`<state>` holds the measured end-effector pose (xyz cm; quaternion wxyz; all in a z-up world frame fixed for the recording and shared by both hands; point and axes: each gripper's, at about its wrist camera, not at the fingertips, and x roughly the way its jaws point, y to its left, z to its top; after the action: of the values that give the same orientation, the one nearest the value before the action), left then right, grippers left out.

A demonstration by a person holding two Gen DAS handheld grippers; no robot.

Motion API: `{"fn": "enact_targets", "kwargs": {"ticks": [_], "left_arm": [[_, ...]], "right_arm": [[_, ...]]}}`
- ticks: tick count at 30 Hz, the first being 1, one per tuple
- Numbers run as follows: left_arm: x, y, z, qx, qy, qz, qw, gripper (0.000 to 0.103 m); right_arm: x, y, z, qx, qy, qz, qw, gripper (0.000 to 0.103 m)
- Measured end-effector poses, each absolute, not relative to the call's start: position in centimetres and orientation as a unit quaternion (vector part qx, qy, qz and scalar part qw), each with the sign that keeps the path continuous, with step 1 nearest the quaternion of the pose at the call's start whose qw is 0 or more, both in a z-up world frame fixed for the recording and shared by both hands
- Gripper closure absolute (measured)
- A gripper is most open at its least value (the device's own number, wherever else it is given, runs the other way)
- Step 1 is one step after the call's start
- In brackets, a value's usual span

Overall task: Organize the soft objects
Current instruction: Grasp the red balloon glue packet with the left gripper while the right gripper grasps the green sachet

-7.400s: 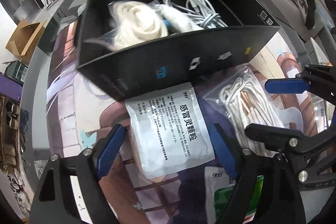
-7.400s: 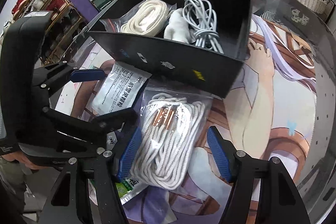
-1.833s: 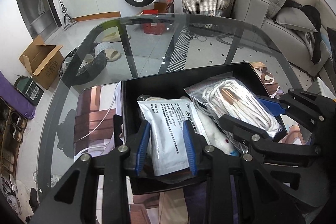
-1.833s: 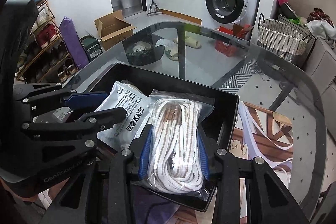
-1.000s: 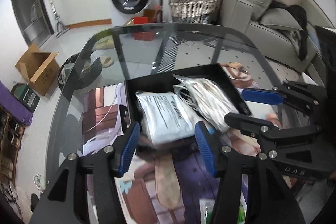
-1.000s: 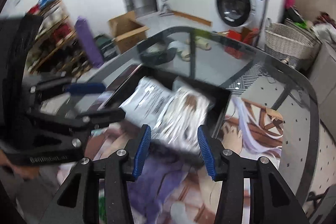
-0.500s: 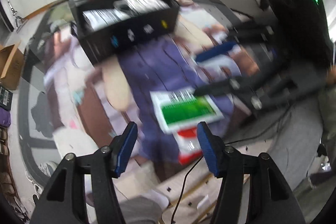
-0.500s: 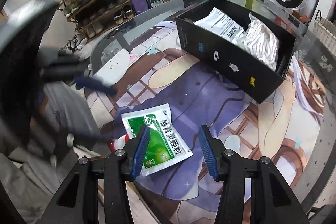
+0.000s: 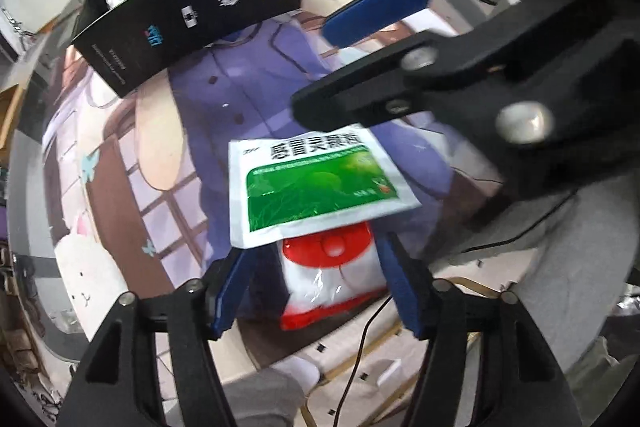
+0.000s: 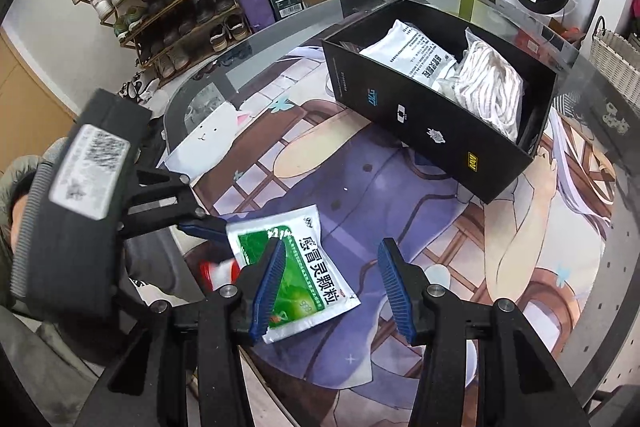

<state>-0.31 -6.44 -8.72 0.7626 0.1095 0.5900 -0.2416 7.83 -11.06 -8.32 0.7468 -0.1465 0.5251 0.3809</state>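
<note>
Lowest in the left wrist view, the left gripper (image 9: 316, 287) has its jaws closing around the red-and-white packet (image 9: 332, 279), which lies between the blue pads at the near table edge, though whether they press it yet cannot be told. That packet looks like a thin, glossy plastic pouch: light, limp and likely slippery, so a bite across its middle should hold better than a corner. Partly overlapping it, toward the frame's middle, lies the green-and-white sachet (image 9: 316, 183), flat on the printed mat (image 9: 132, 155); it is probably light and crinkly and best pinched at a raised edge. In the right wrist view the right gripper (image 10: 332, 287) hovers with jaws moderately apart and nothing gripped, its left pad over the sachet. Farthest off, at upper right of that view, the black box (image 10: 440, 135) already contains a white sachet (image 10: 412, 55) and bagged white rope (image 10: 492, 83).
</note>
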Motion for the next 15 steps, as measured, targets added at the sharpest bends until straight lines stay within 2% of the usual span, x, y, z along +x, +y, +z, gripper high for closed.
{"fn": "enact_targets", "kwargs": {"ticks": [1, 15], "left_arm": [[-0.2, -6.4, -9.0, 0.11, 0.588, -0.236, 0.766, 0.061], [4.5, 1.5, -8.8, 0.04, 0.582, -0.102, 0.806, 0.061]], "right_arm": [[7.8, -11.1, -8.4, -0.146, 0.525, 0.381, 0.746, 0.053], [7.4, -7.1, -11.4, -0.156, 0.509, 0.374, 0.759, 0.052]]}}
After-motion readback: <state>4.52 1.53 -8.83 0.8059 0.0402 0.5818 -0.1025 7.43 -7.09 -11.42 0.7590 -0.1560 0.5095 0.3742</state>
